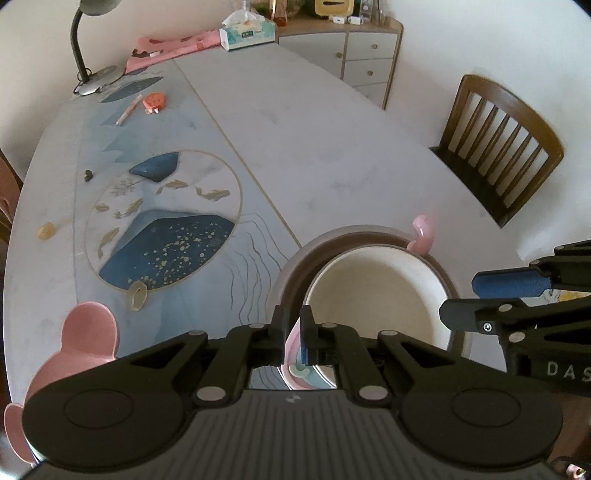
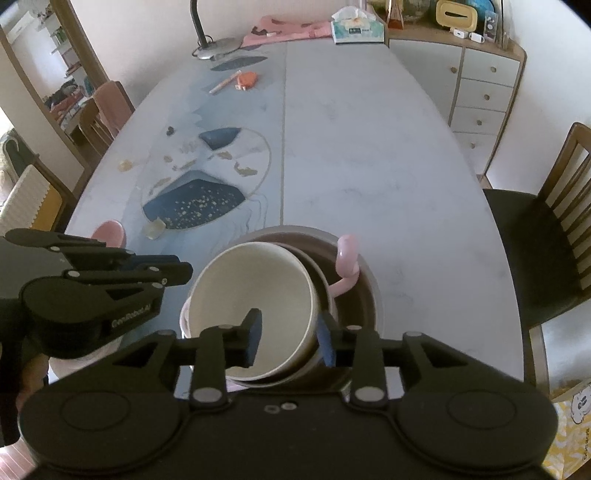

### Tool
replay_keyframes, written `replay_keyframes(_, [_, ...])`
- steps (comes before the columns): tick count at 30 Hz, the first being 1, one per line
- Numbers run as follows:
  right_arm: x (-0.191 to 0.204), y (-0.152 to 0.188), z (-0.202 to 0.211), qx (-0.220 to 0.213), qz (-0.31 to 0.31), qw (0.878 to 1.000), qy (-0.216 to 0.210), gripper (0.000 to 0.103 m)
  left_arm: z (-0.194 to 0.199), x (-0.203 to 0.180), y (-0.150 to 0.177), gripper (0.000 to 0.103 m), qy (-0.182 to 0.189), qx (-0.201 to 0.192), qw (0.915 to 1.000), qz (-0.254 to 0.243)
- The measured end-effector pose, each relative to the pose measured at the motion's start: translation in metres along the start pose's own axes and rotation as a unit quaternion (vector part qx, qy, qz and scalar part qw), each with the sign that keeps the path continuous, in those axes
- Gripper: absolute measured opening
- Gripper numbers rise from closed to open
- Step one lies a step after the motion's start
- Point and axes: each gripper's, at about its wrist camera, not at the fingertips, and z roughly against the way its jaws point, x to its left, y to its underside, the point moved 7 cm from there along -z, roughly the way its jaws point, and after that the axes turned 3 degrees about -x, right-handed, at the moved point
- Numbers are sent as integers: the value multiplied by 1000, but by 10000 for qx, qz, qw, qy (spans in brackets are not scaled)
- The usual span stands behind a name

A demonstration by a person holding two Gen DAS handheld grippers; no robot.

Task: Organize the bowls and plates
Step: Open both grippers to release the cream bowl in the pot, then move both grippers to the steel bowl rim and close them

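Observation:
A cream bowl point(image 2: 255, 295) sits tilted inside a brown bowl point(image 2: 354, 295) on the table, with a pink flamingo-shaped piece point(image 2: 345, 266) rising at its right rim. A pink bowl's edge point(image 2: 184, 314) shows under the cream bowl's left side. My right gripper point(image 2: 290, 339) is open, its fingers straddling the cream bowl's near rim. My left gripper point(image 1: 293, 332) is shut on the pink bowl's rim point(image 1: 291, 354), left of the cream bowl point(image 1: 376, 295). A pink eared plate point(image 1: 88, 332) lies at the near left. The right gripper point(image 1: 491, 295) shows in the left wrist view too.
The table point(image 1: 332, 147) carries a desk lamp point(image 1: 92, 77), tissue box point(image 1: 247, 33), pink cloth, pen and orange item point(image 1: 155, 103) at the far end. A wooden chair point(image 1: 502, 151) stands on the right, a drawer cabinet point(image 1: 369, 62) behind.

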Motion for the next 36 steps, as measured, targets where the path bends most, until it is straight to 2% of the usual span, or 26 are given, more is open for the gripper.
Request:
replay_keyframes(18, [6,2,41,-492,140,9987,-47,64,55,5,1,10,325,-510,9977,319])
replay_keyframes(20, [6,3,46,-542,158,9984,-57,64,60,5,3,16,336,-551,9974,329])
replay_keyframes(22, [6,4,49,-572,149,9982,-62,69,65,5,4,42,283,-643,9970,322])
replay_keyframes(23, [5,5,51,-597,143,9981,-64,70,68,5,3,51,236,-720,9966,314])
replay_keyframes(24, [4,6,53,-618,141,9980,-63,71,71,5,3,67,199,-818,9960,307])
replay_keyframes(25, [3,7,55,-631,131,9979,-62,72,76,5,3,71,180,-921,9951,298])
replay_keyframes(29, [0,12,63,-706,90,9974,-74,77,86,2,3,72,201,-1046,9941,214])
replay_keyframes(31, [-2,14,67,-782,102,9969,-72,84,90,1,5,78,198,-1090,9937,161])
replay_keyframes(36, [-7,25,73,-917,109,9957,-7,100,88,2,10,78,256,-1126,9932,165])
